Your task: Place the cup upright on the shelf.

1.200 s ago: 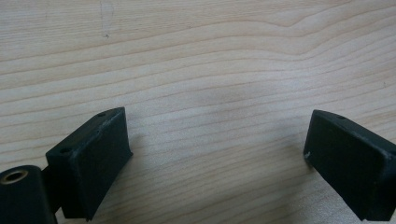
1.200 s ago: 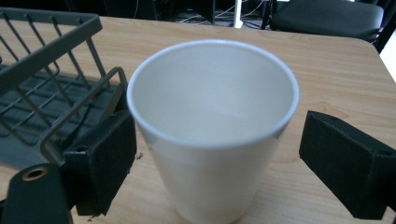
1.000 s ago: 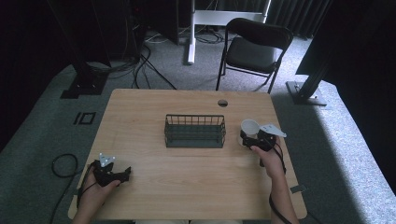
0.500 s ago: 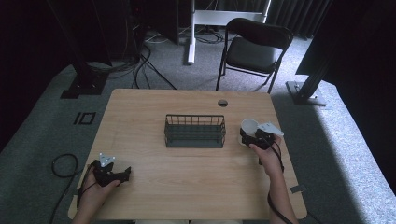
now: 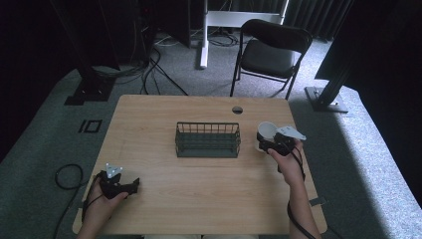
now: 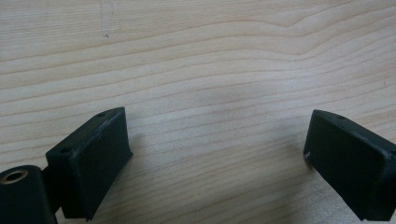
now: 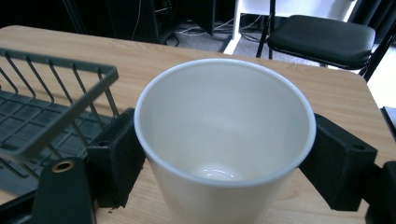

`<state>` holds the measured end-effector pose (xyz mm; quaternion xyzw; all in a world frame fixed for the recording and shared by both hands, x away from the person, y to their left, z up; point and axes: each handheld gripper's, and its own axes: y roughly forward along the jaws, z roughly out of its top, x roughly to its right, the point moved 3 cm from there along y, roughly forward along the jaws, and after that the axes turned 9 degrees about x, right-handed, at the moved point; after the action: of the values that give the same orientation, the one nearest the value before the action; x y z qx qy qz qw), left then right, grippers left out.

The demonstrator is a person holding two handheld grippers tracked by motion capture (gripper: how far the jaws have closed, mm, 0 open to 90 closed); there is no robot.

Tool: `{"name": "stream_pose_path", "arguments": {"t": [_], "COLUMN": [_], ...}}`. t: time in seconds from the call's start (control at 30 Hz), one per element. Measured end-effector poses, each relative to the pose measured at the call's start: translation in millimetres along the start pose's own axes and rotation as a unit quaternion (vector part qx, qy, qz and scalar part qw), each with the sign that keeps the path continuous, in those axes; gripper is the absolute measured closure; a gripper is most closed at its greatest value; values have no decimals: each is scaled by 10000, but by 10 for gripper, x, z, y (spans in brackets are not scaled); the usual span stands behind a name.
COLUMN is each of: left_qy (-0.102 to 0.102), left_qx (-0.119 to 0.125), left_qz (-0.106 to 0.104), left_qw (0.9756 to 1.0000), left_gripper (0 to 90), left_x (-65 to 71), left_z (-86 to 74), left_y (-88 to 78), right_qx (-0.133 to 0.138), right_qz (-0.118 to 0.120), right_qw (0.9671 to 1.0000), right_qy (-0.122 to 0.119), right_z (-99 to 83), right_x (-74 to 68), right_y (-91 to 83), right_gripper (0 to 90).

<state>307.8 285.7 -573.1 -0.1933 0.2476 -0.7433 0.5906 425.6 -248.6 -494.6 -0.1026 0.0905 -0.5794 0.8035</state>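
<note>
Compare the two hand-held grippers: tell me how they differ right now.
The right hand-held gripper has its jaws closed on a white cup; the left hand-held gripper is open, with bare tabletop between its jaws. The right one is at the right end of the wire basket; the left one sits near the table's front left corner. Both have black jaws.

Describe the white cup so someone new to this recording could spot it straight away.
Start at the light wooden table and find the dark green wire basket near its middle. Just right of the basket stands the plain white cup, upright and empty, with the right tongs closed around its sides. It is the only white, round, solid-walled thing on the table.
</note>
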Motion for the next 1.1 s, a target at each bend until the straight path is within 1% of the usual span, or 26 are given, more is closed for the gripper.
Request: {"name": "stream_pose_path", "arguments": {"t": [0.13, 0.3, 0.33, 0.37, 0.4, 0.53, 0.6, 0.63, 0.67, 0.8, 0.9, 0.93, 1.0, 1.1], "left_qy": [1, 0, 0, 1, 2, 7, 12, 17, 35, 56, 55, 40, 48, 50], "left_qx": [0, 1, 1, 1, 1, -1, -3, -2, -4, -8, -6, -3, -6, -6], "left_qz": [0, 1, 1, 1, 0, -4, -8, -11, -22, -31, -30, -31, -30, -30], "left_qw": [10000, 10000, 10000, 10000, 10000, 10000, 10000, 10000, 10000, 10000, 10000, 10000, 10000, 10000], "left_gripper": [73, 73, 73, 73, 73, 73, 73, 74, 74, 75, 74, 74, 74, 74], "left_x": [0, 0, 0, 0, 0, 1, 1, 1, 2, 1, 1, 3, 2, 2], "left_z": [0, 0, 0, 0, 0, 0, 0, 0, 0, 0, 0, 0, 0, 0], "left_y": [0, 0, 0, 0, 0, 0, -1, -1, -1, -2, -2, -1, -2, -2], "right_qx": [83, 188, 188, 262, 262, 316, 365, 412, 412, 491, 534, 555, 572, 620], "right_qz": [7, 45, 45, 103, 103, 155, 173, 199, 199, 257, 331, 381, 406, 494], "right_qw": [10000, 9998, 9998, 9996, 9996, 9993, 9991, 9989, 9989, 9984, 9979, 9975, 9973, 9966], "right_qy": [28, -22, -22, -51, -51, -93, -98, -109, -109, -128, -172, -191, -194, -242], "right_z": [88, 215, 215, 295, 295, 397, 457, 518, 518, 636, 707, 757, 774, 836], "right_x": [-18, -65, -65, -105, -105, -159, -188, -217, -217, -280, -342, -391, -408, -484], "right_y": [-24, -52, -52, -58, -58, -55, -54, -54, -54, -49, -39, -34, -31, -23], "right_gripper": [205, 205, 205, 205, 205, 206, 205, 206, 206, 205, 206, 206, 205, 206]}}
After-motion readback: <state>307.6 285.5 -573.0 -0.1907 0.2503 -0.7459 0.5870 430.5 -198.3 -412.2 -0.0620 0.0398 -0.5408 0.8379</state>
